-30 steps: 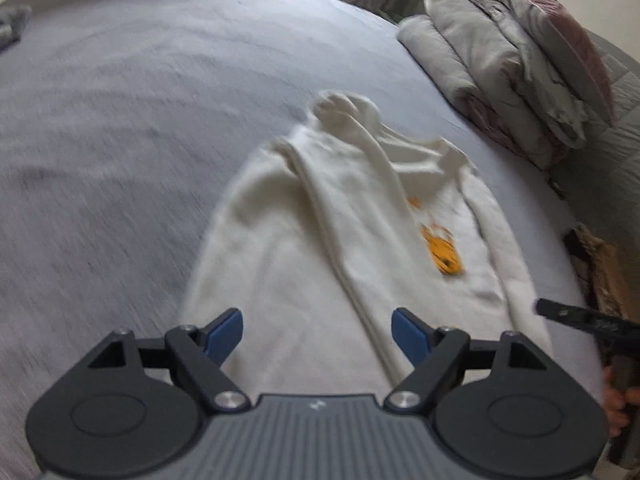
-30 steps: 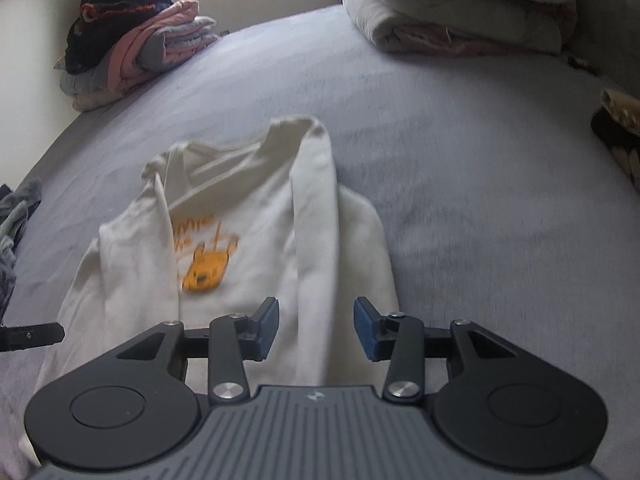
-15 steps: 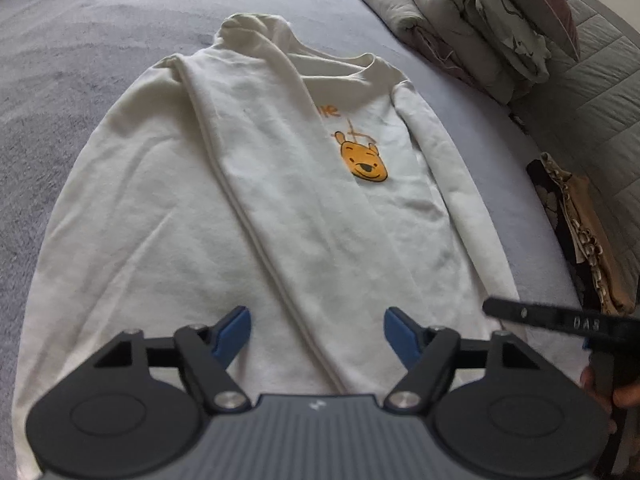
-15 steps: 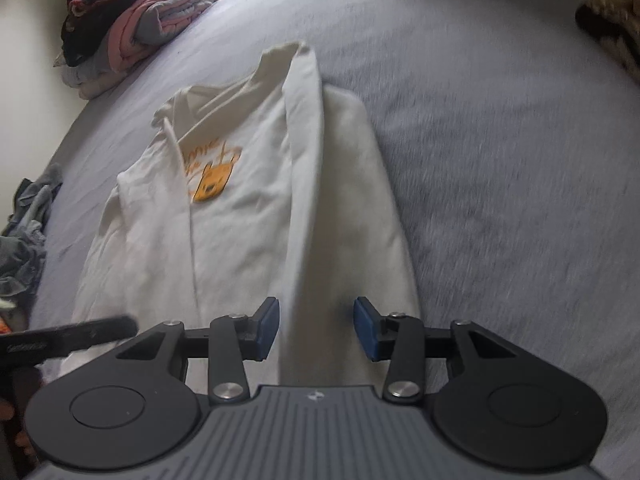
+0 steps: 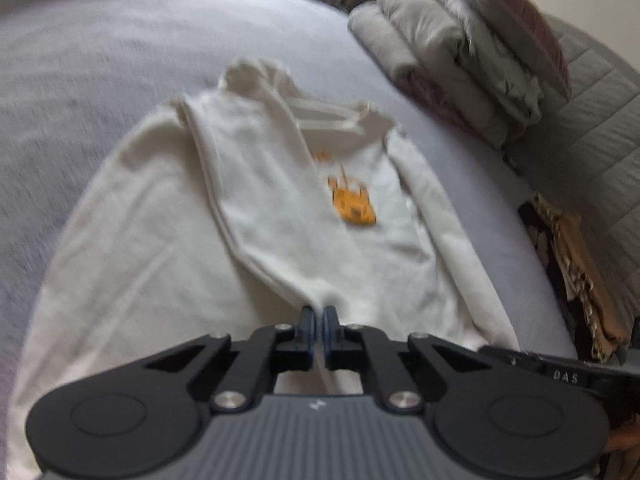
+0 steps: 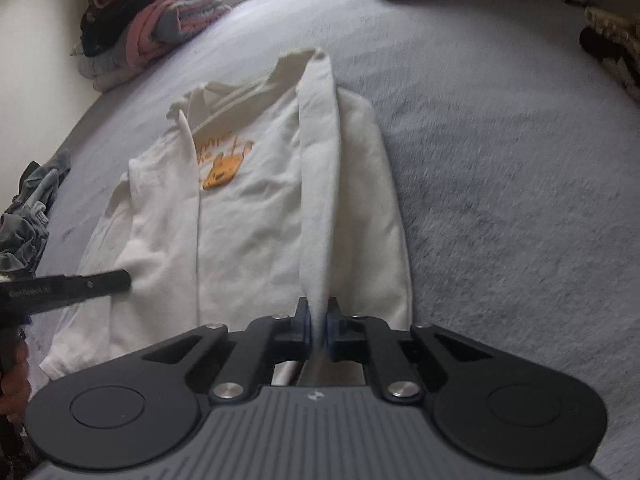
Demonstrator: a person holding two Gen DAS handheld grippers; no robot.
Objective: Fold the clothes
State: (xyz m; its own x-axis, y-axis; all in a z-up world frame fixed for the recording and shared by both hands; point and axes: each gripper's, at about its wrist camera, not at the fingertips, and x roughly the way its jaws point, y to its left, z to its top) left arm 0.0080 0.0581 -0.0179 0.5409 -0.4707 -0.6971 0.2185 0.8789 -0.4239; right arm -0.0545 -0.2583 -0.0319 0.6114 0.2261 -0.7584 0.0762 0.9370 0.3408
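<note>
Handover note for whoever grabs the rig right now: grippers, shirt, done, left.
Left gripper: jaws just closed, pinching the cream shirt at its near hem.
Right gripper: jaws just closed, pinching the near end of the folded-in sleeve.
Shirt lies flat on the grey bed, print up, neck away from you.
Done: both sleeves folded in lengthwise along the body.
Left: probably lift the near end and fold it toward the neck, then stack it; a folded pile sits at the far corner.
</note>
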